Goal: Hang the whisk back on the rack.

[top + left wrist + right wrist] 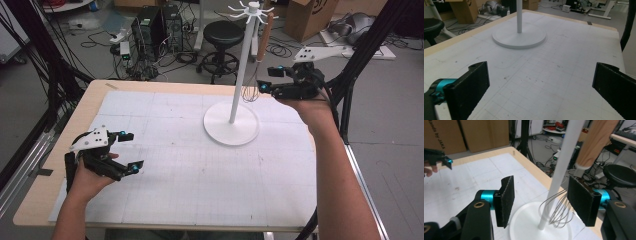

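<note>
Spread wide, the right gripper [540,202] brackets a hanging whisk [560,211]; light, springy wires, so its wooden handle [596,142] is judged firmer.

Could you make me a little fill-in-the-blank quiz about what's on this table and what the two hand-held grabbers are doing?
1. The whisk hangs from a white ____ with hooks on top.
2. The whisk's handle is made of ____.
3. The right gripper is near the whisk with its jaws ____.
4. The left gripper is over the ____ mat, jaws apart, holding nothing.

Missing words: stand; wood; open; white
</note>
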`<action>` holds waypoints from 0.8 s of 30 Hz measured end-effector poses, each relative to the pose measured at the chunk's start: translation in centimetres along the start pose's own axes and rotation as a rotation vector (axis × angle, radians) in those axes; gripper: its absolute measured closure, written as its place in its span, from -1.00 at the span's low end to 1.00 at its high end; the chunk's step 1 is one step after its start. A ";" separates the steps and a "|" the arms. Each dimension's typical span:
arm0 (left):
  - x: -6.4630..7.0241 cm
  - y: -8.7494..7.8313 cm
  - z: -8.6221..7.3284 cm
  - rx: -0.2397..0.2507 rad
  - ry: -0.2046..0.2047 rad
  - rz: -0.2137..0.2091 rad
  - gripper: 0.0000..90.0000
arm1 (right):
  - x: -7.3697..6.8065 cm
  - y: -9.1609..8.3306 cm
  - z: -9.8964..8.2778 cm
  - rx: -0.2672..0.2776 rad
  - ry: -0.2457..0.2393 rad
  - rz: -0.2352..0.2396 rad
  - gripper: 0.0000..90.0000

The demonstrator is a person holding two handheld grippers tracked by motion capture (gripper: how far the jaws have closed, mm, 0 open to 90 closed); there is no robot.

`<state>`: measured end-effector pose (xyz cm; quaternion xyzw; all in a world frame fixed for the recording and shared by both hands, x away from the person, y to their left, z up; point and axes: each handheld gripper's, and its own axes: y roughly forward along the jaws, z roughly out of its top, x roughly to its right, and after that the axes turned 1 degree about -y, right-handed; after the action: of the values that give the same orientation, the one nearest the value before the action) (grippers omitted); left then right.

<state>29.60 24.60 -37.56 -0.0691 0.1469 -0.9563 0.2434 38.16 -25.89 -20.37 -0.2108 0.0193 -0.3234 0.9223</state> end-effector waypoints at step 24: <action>-0.2 0.5 0.1 0.011 -0.010 -0.022 -0.96 | -3.6 0.6 -6.8 0.055 0.023 0.074 -0.49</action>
<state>29.98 24.27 -37.65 -0.0739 0.1397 -0.9593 0.2340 34.46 -25.84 -27.16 -0.1808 0.0289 -0.2917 0.9388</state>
